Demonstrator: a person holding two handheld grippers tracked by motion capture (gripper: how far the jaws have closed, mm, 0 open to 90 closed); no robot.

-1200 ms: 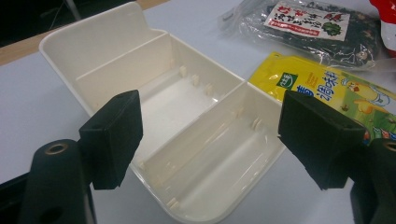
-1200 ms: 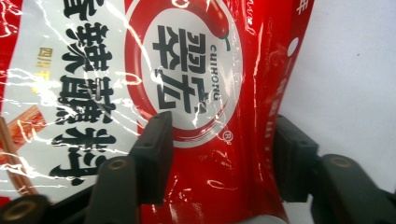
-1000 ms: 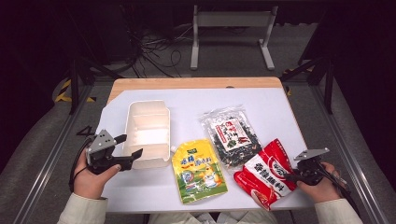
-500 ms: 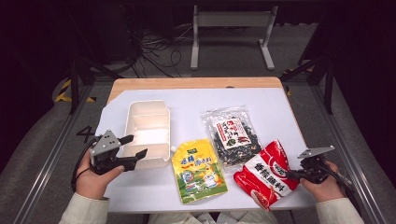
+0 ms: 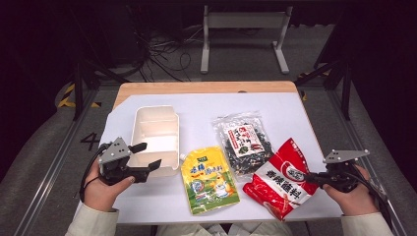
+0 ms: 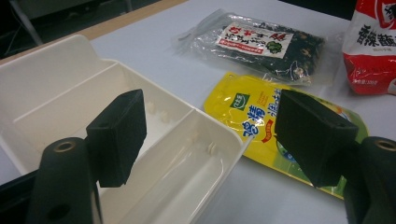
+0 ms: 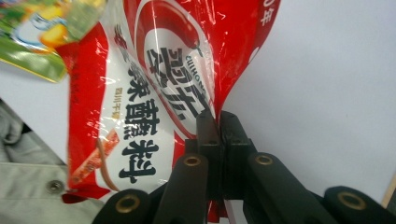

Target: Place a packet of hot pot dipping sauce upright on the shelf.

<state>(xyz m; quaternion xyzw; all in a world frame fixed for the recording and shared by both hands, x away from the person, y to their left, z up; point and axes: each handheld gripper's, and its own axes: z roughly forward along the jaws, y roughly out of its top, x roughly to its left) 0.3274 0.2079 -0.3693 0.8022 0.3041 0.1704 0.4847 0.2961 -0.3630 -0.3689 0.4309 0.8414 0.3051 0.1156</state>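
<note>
Red sauce packet (image 5: 282,176) pinched at its edge by the right gripper (image 5: 314,178), near the counter's right front.

A slip is judged the main risk: only a thin margin of glossy film is clamped between the fully closed jaws, so the packet could be pulled free or torn if lifted sharply. It lies just left of that gripper, beside the yellow pouch (image 5: 209,179) and seaweed bag (image 5: 242,142). The left gripper (image 6: 205,135) is held wide apart and empty over the white divided box (image 6: 70,88) on the counter (image 5: 196,105).
</note>
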